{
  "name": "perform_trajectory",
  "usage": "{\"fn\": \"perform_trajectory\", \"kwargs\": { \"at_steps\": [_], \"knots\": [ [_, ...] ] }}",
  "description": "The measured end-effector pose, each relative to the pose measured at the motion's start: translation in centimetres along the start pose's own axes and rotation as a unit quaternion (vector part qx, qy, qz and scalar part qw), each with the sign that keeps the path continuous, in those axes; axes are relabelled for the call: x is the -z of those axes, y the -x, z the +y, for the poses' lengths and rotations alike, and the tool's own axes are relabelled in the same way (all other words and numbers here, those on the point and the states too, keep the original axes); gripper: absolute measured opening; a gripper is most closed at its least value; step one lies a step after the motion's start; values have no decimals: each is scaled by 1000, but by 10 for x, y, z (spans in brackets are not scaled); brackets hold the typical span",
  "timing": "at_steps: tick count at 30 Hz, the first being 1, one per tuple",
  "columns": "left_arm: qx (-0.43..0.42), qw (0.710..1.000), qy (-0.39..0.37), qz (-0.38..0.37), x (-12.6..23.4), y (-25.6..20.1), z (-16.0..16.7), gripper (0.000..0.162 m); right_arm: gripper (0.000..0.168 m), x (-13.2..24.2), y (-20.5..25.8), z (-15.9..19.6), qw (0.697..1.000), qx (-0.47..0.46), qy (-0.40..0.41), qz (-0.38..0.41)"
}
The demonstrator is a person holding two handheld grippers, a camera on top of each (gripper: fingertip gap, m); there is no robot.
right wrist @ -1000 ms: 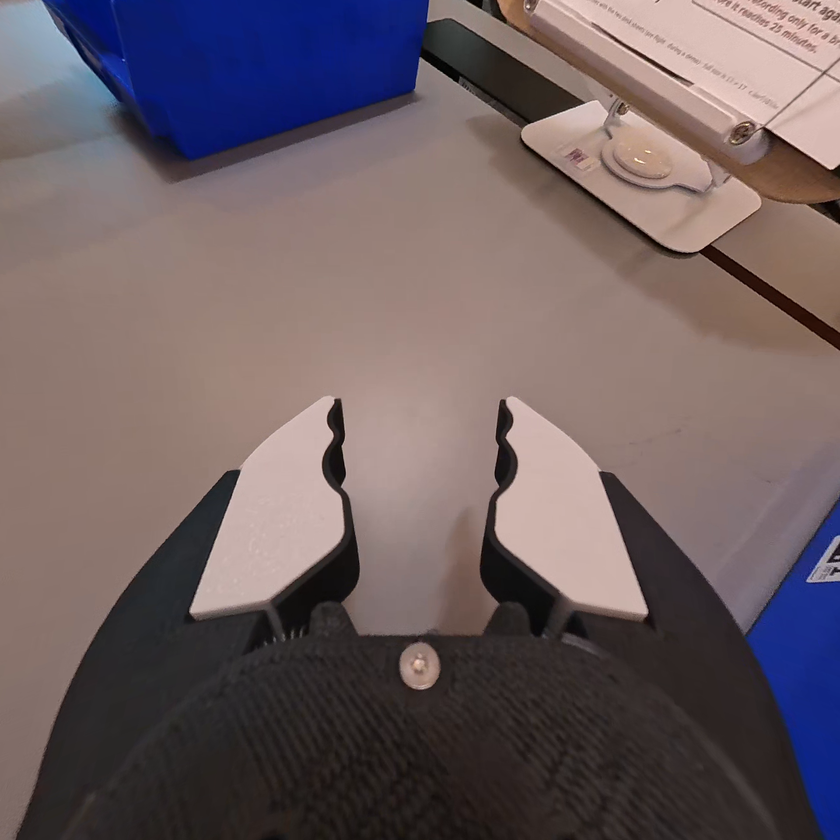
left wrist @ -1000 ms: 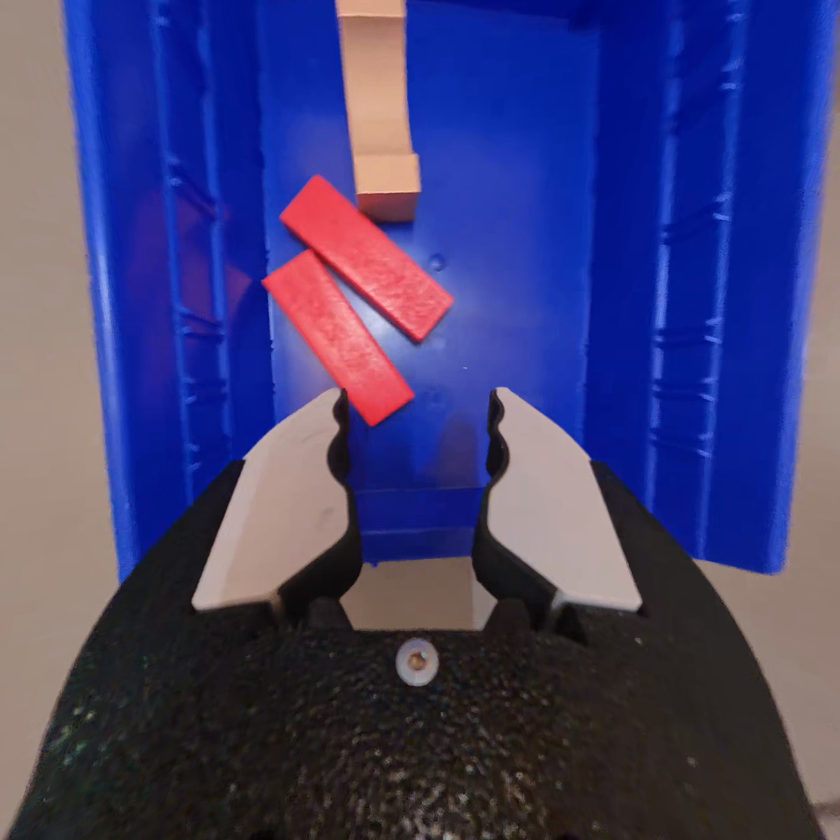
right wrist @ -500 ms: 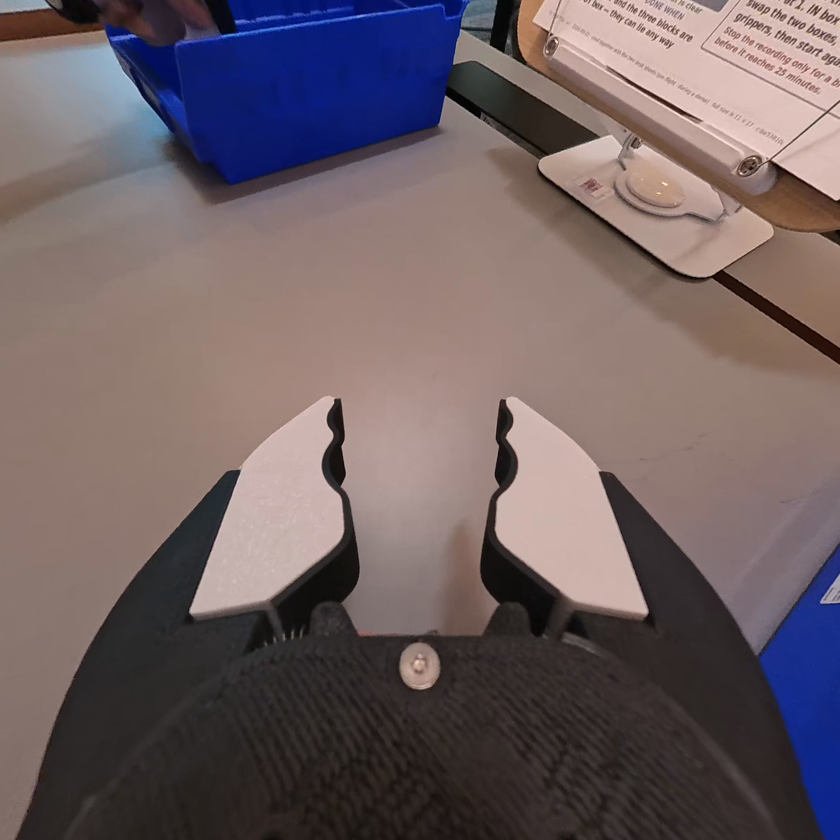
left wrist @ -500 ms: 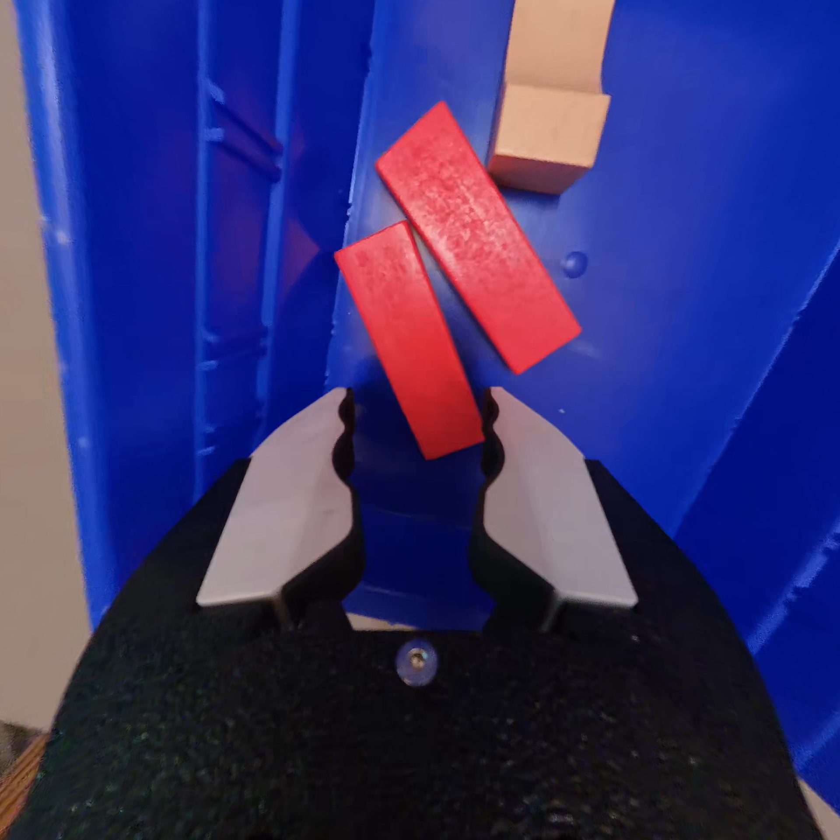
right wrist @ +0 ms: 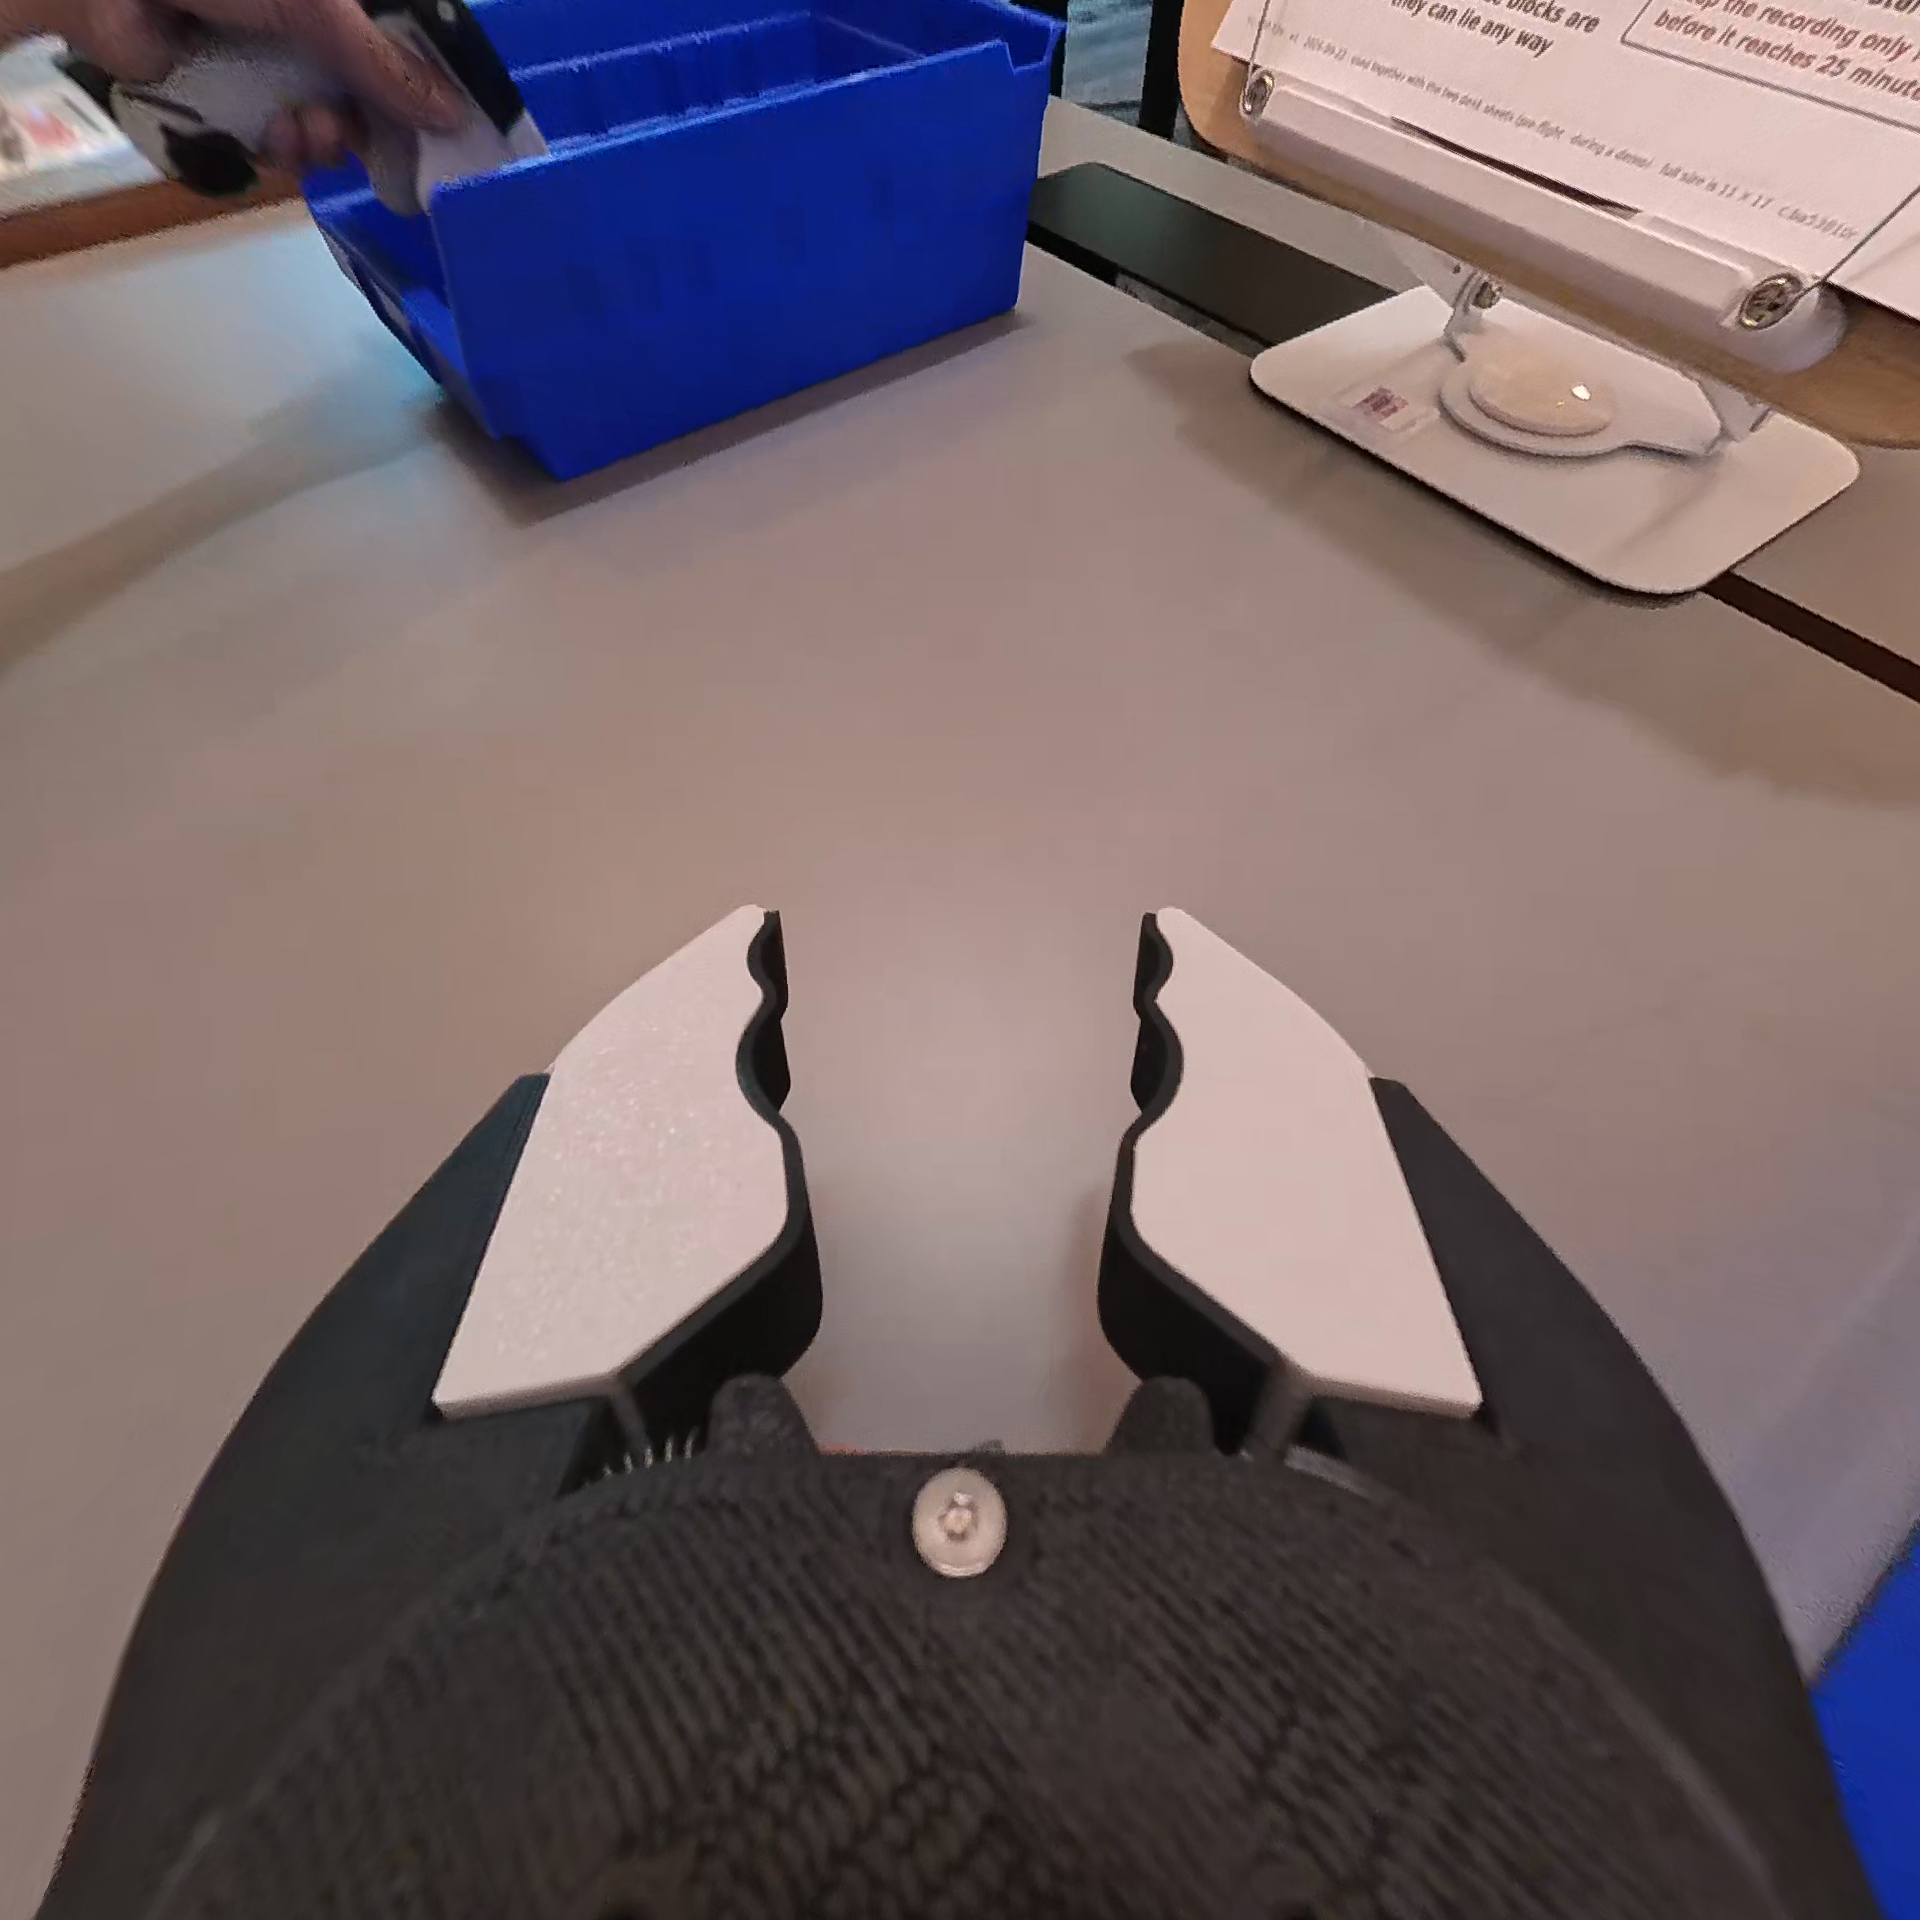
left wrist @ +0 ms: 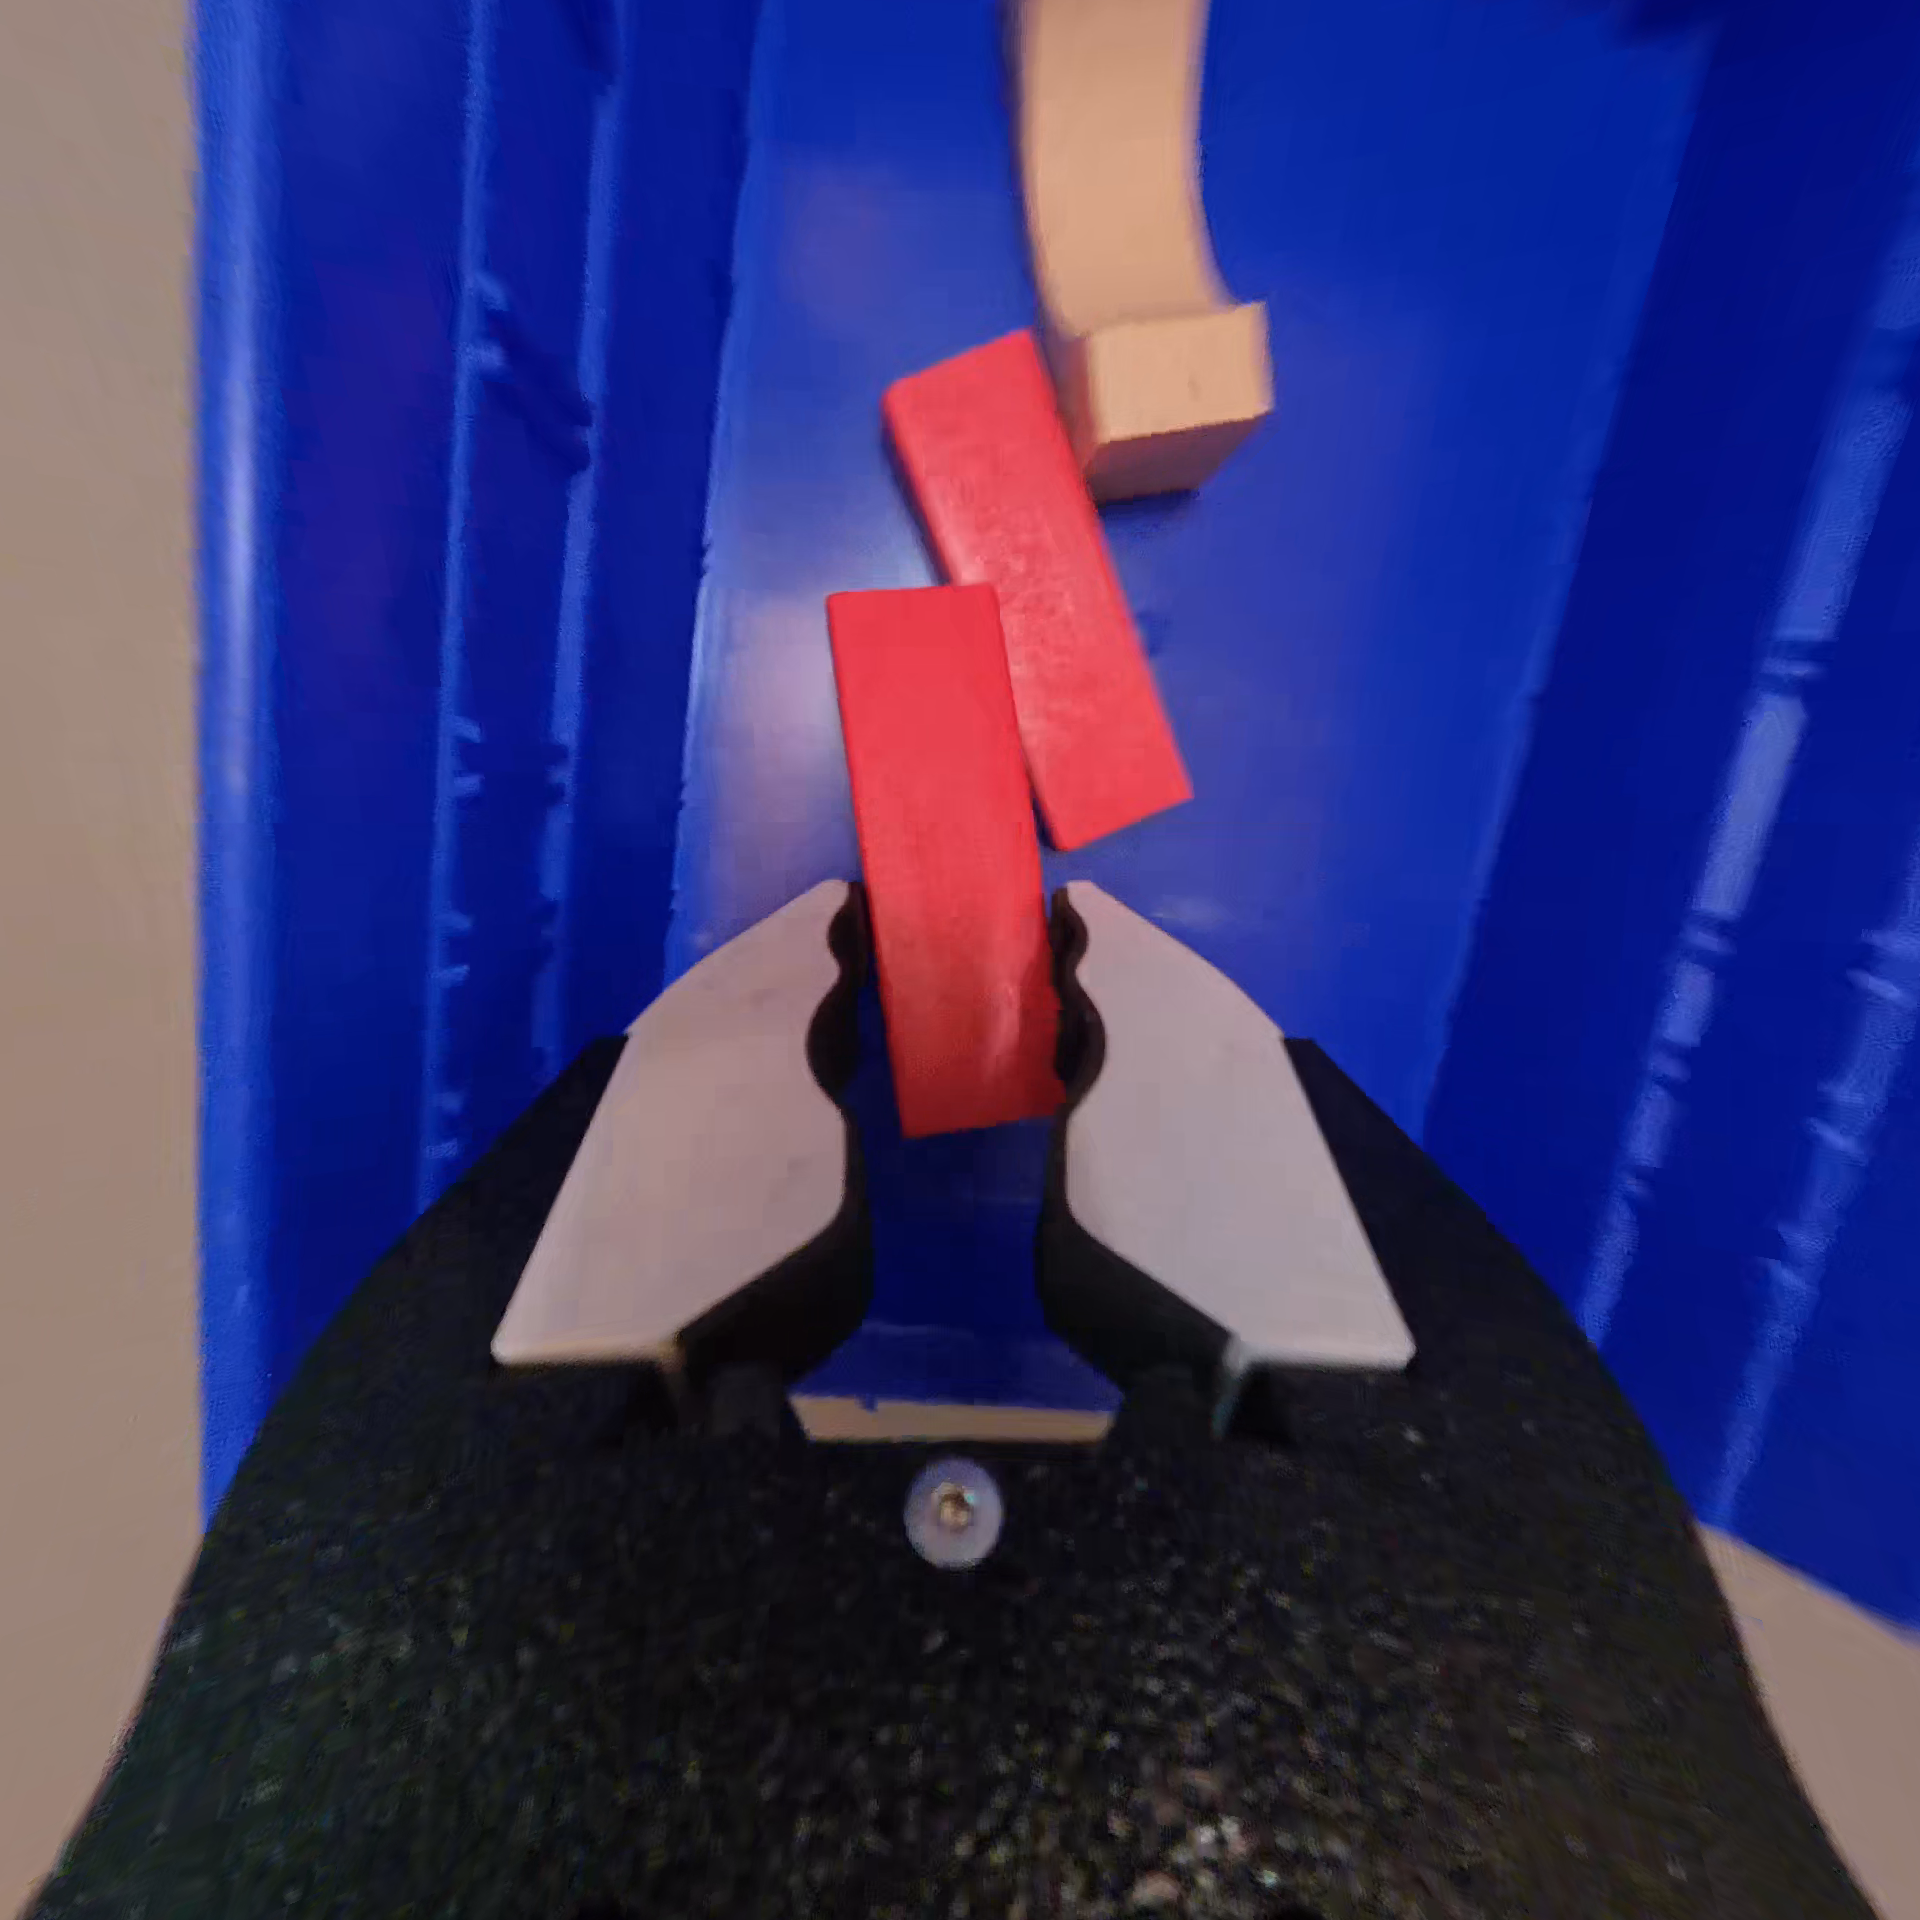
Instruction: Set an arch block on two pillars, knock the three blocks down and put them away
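Observation:
My left gripper (left wrist: pixel 954 914) is down inside a blue bin (left wrist: pixel 1351 727), its jaws closed on the near end of a flat red block (left wrist: pixel 940 831). A second red block (left wrist: pixel 1039 592) lies on the bin floor just beyond, partly under the first. A tan wooden arch block (left wrist: pixel 1132 270) lies behind that. My right gripper (right wrist: pixel 961 925) is open and empty, above the bare grey table (right wrist: pixel 935 675). In the right wrist view the blue bin (right wrist: pixel 727 239) stands far left, with a hand and the left gripper (right wrist: pixel 457 114) reaching into it.
A white stand (right wrist: pixel 1558 447) holding a printed sheet (right wrist: pixel 1662 62) is at the far right of the table. A dark strip (right wrist: pixel 1164 229) runs along the table's back edge. A corner of another blue thing (right wrist: pixel 1870 1704) shows at the lower right. Left tips to right tips: about 45 cm.
My left gripper moved forward into the bin, turned in line with the near red block and shut on its end. My right gripper stayed open while its view tilted up.

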State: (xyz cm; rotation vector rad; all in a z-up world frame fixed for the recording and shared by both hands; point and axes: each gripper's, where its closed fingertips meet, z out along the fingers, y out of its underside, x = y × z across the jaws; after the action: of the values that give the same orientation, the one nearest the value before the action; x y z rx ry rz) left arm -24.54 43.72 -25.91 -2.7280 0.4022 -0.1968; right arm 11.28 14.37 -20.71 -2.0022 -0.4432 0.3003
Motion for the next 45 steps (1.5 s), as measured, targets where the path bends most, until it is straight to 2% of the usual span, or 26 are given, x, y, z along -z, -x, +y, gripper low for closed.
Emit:
{"fn": "perform_trajectory", "kwargs": {
  "at_steps": [1, 6, 8, 10, 12, 15, 19, 21, 25, 29, 33, 36, 42, 45],
  "knots": [
    [-14, 999, -31, 24, 12, -8, -5, 34, 65, -2, 3, -3, 1000, -6, -9, -8],
    [-36, 983, -155, 96, 66, -33, -17, 33, 65, -17, 18, -24, 996, -41, -53, -66],
    [-50, 965, -196, 169, 88, -62, -18, 33, 65, -23, 23, -39, 993, -44, -73, -88],
    [-71, 933, -237, 261, 114, -101, -17, 33, 65, -27, 27, -59, 988, -46, -98, -108],
    [-102, 886, -271, 361, 144, -147, -10, 33, 65, -27, 33, -84, 981, -46, -132, -134],
    [-169, 797, -300, 496, 182, -219, 15, 33, 65, -18, 42, -128, 960, -36, -197, -193],
    [-274, 655, -328, 623, 211, -293, 63, 33, 64, 3, 45, -172, 933, -29, -246, -262],
    [-300, 613, -333, 650, 212, -316, 79, 32, 62, 11, 49, -178, 925, -24, -239, -296],
    [-294, 555, -322, 708, 216, -342, 95, 32, 56, 24, 52, -174, 922, 18, -227, -313],
    [-309, 521, -321, 728, 217, -356, 107, 32, 51, 34, 56, -171, 918, 21, -227, -324],
    [-312, 500, -322, 741, 221, -363, 113, 32, 44, 34, 60, -173, 917, 20, -230, -325],
    [-313, 498, -328, 739, 223, -364, 115, 33, 37, 37, 64, -175, 912, 27, -233, -336],
    [-320, 505, -325, 733, 219, -362, 117, 33, 40, 39, 71, -175, 910, 54, -231, -340],
    [-315, 503, -327, 735, 219, -361, 117, 32, 32, 37, 69, -175, 914, 53, -225, -333]
  ]
}}
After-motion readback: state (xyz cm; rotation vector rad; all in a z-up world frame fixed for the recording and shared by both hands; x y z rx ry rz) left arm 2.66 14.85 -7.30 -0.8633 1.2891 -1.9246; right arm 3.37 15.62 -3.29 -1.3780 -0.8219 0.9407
